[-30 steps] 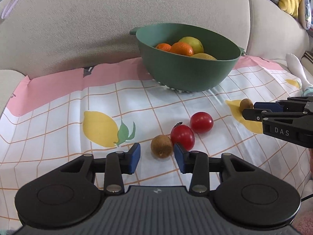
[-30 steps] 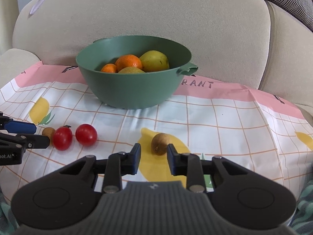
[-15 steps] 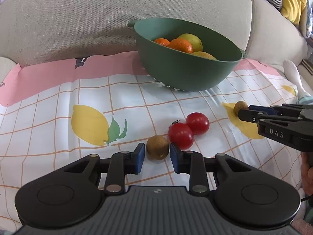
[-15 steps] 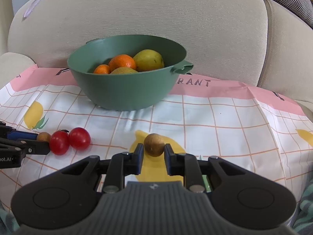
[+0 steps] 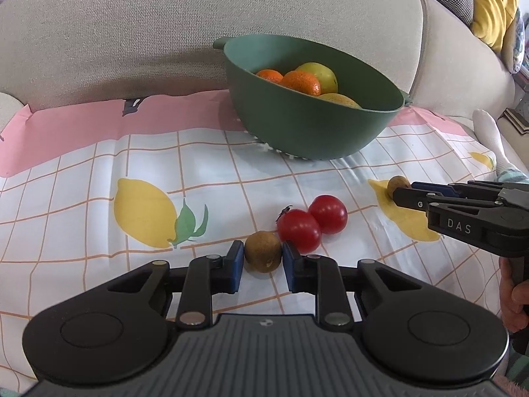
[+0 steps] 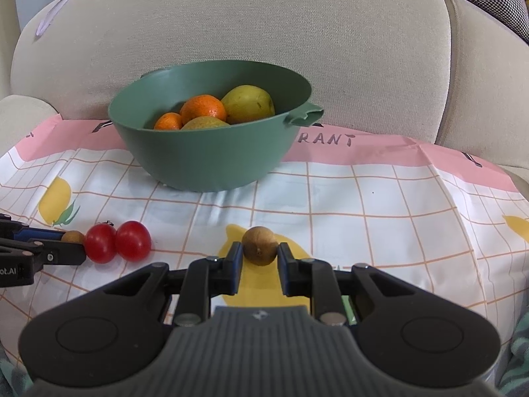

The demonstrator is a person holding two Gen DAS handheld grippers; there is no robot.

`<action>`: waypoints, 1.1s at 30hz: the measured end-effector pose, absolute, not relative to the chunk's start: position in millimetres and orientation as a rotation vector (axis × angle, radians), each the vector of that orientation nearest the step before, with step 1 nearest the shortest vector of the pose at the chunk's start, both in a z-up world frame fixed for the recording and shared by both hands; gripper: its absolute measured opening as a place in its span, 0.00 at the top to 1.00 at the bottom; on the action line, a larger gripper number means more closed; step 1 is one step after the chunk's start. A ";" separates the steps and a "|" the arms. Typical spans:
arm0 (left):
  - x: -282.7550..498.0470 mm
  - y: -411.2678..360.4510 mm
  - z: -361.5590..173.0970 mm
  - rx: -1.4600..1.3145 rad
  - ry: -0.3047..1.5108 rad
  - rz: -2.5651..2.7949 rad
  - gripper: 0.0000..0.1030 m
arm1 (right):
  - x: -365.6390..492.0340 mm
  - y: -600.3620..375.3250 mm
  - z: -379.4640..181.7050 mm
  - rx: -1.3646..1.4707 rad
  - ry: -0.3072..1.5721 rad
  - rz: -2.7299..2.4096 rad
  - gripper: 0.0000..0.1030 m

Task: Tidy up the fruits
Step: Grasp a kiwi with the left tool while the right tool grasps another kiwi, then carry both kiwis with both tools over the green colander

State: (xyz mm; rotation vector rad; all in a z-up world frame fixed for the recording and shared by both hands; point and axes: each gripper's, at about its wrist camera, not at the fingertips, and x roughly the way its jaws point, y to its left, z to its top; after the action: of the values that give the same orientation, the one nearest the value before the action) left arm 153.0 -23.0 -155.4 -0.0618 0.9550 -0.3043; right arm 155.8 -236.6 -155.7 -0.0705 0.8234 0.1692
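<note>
- Left wrist view: the left gripper [image 5: 263,259] is clamping a small brown fruit [image 5: 263,255] between its blue pads, the fruit sitting on the checked cloth [image 5: 99,165]. Its jaws have just been closing onto that fruit.
- Just right of it, two red tomatoes [image 5: 312,226] are lying side by side and touching each other; the nearer one is touching the clamped fruit.
- Farther back, a green bowl [image 5: 314,132] is standing on the cloth, holding two oranges [image 5: 301,81] and yellow-green fruits [image 5: 319,72].
- At the right edge, the right gripper [image 5: 401,190] is reaching in, its tips gripping a second brown fruit [image 5: 396,183] on a printed lemon; a person's fingers [image 5: 514,301] are wrapping round its handle.
- Right wrist view: the right gripper [image 6: 259,258] is pressing both pads against the second brown fruit [image 6: 259,245], which is resting on the yellow lemon print [image 6: 264,284].
- The green bowl [image 6: 211,158] is sitting behind, against the beige sofa back [image 6: 231,26].
- At the left edge, the left gripper [image 6: 71,243] is pinching the small brown fruit [image 6: 72,236] beside the tomatoes [image 6: 117,241].
</note>
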 end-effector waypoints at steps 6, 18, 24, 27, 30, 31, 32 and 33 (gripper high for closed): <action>150.5 -23.0 -153.5 -0.049 0.957 -0.290 0.73 | 154.8 -234.2 -153.8 -0.085 0.824 0.180 0.82; 140.9 -17.9 -148.0 -0.055 0.980 -0.244 0.73 | 144.1 -223.6 -147.9 -0.127 0.805 0.237 0.83; 134.7 -20.0 -128.6 -0.046 0.947 -0.249 0.73 | 133.9 -220.6 -134.6 -0.130 0.771 0.277 0.83; 133.1 -21.6 -115.8 -0.045 0.941 -0.262 0.73 | 126.8 -220.0 -125.8 -0.131 0.752 0.292 0.83; 132.0 -23.9 -101.0 -0.045 0.934 -0.285 0.73 | 119.3 -220.9 -115.6 -0.122 0.734 0.311 0.83; 132.1 -24.9 -96.2 -0.045 0.934 -0.288 0.73 | 117.4 -221.4 -112.0 -0.119 0.729 0.316 0.83; 132.8 -25.6 -91.4 -0.045 0.933 -0.290 0.73 | 115.9 -222.0 -108.6 -0.114 0.723 0.320 0.83; 134.1 -26.2 -87.0 -0.047 0.933 -0.294 0.73 | 114.8 -222.4 -105.4 -0.109 0.719 0.327 0.83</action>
State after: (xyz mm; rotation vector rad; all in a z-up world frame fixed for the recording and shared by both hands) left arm 134.1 -26.2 -87.0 -0.0470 0.9330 -0.2941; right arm 114.8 -222.4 -105.4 -0.1090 0.7187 0.3271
